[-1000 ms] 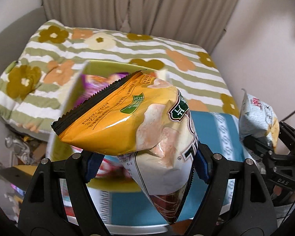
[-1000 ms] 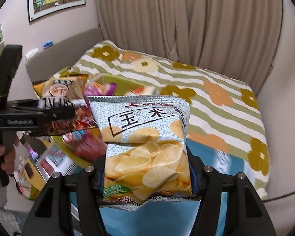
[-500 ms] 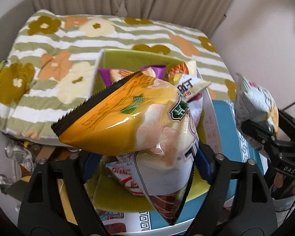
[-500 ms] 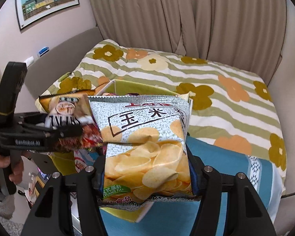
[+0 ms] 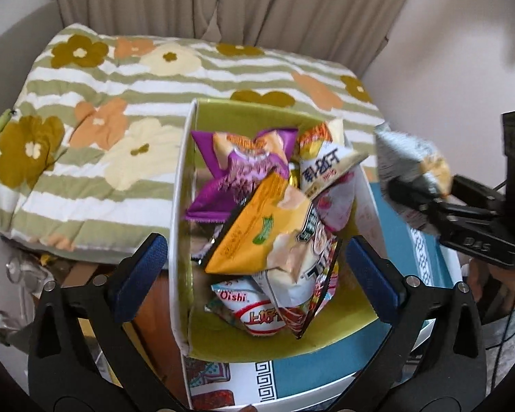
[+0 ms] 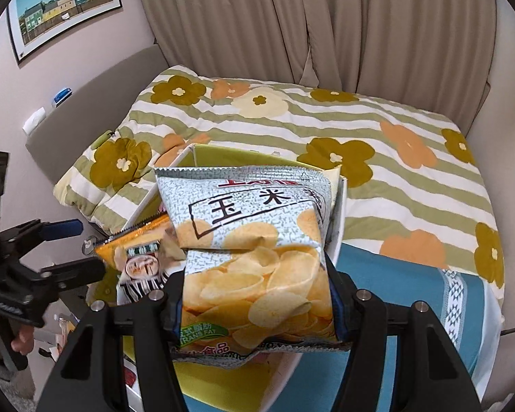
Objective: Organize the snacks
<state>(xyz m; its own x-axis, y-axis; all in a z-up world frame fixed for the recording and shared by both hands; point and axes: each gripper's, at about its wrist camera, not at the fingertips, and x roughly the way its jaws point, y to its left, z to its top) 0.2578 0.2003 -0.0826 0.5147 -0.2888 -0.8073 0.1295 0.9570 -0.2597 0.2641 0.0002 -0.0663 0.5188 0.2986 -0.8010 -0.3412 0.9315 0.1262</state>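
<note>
Left gripper (image 5: 254, 264): blue-padded fingers (image 5: 144, 267) spread wide, touching nothing. Orange snack bag (image 5: 261, 240) lies free between them, atop pile in green-lined box (image 5: 182, 240) with purple bag (image 5: 237, 171) and Oishi packet (image 5: 254, 312).
Right gripper (image 6: 257, 295): jaws clamped on silver corn chip bag (image 6: 254, 250), held above box, over blue tablecloth (image 6: 405, 292); floral quilt (image 6: 360, 144) behind.

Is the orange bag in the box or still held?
In the box: the orange bag lies on other snacks; the left gripper is open.
</note>
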